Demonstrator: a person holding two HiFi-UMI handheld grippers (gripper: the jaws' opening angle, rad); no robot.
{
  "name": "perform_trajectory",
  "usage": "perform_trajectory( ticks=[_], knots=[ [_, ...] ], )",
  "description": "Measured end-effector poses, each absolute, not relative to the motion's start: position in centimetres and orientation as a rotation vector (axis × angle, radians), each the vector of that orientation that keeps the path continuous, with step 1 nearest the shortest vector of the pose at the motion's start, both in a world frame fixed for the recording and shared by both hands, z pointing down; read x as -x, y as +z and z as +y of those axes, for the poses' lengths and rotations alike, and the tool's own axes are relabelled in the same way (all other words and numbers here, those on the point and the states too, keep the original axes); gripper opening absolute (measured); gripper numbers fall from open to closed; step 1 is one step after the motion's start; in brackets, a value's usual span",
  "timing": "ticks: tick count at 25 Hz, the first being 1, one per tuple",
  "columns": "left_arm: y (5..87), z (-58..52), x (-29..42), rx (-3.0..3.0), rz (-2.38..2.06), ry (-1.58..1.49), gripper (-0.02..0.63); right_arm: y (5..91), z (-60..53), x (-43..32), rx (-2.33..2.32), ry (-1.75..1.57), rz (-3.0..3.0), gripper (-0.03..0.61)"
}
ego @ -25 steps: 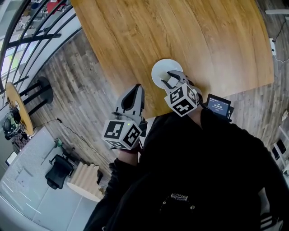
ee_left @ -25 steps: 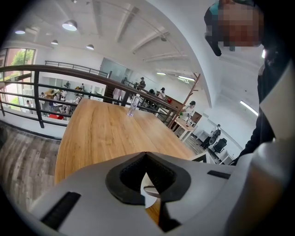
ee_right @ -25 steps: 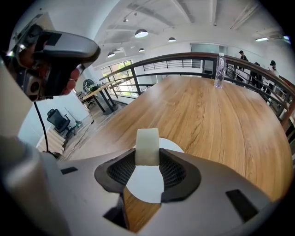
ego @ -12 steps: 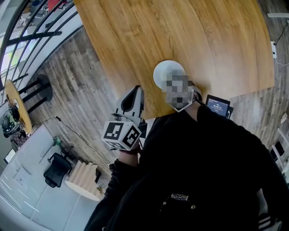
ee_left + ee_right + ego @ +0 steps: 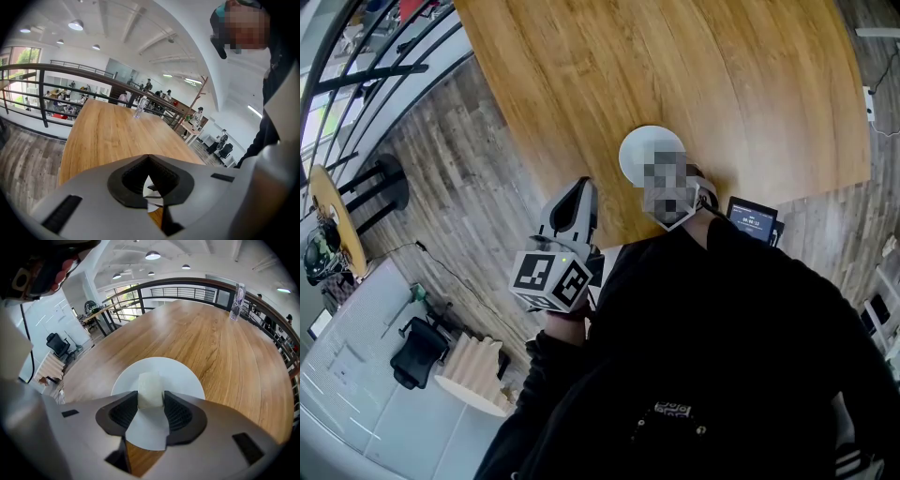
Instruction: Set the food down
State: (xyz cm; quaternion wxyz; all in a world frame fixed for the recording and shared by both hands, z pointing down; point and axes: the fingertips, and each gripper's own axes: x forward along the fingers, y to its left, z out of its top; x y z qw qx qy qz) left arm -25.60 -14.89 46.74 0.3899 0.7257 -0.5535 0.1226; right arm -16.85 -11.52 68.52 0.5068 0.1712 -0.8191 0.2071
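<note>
A pale, whitish food block (image 5: 150, 389) sits between the jaws of my right gripper (image 5: 150, 398), which is shut on it. Directly under the block lies a round white plate (image 5: 185, 376) on the wooden table (image 5: 220, 357); whether the block touches the plate I cannot tell. In the head view the plate (image 5: 639, 148) lies near the table's front edge, and a mosaic patch covers most of the right gripper (image 5: 667, 184). My left gripper (image 5: 582, 187) hovers at the table edge left of the plate, shut with nothing in it (image 5: 148, 156).
A clear bottle (image 5: 237, 301) stands at the far end of the table (image 5: 694, 75), next to a dark railing (image 5: 187, 284). A small screen device (image 5: 753, 220) is on the person's right wrist. Wooden floor and a round side table (image 5: 337, 225) lie to the left.
My right gripper has sunk toward the plate with the block still in it. The left gripper has kept its place.
</note>
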Motion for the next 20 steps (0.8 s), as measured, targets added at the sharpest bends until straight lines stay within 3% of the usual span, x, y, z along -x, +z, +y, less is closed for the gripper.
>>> perform_trajectory(
  ticks=[6,20],
  knots=[
    [46.0,-15.5,26.2,-1.855,-1.424,0.291,0.0,68.1,-11.6,17.3,-0.402,0.514,-1.987,0.213],
    [40.7,-16.8,25.6,-1.988,-1.451,0.225,0.0,61.1,-15.9,17.9,-0.519,0.446,-2.107,0.213]
  ],
)
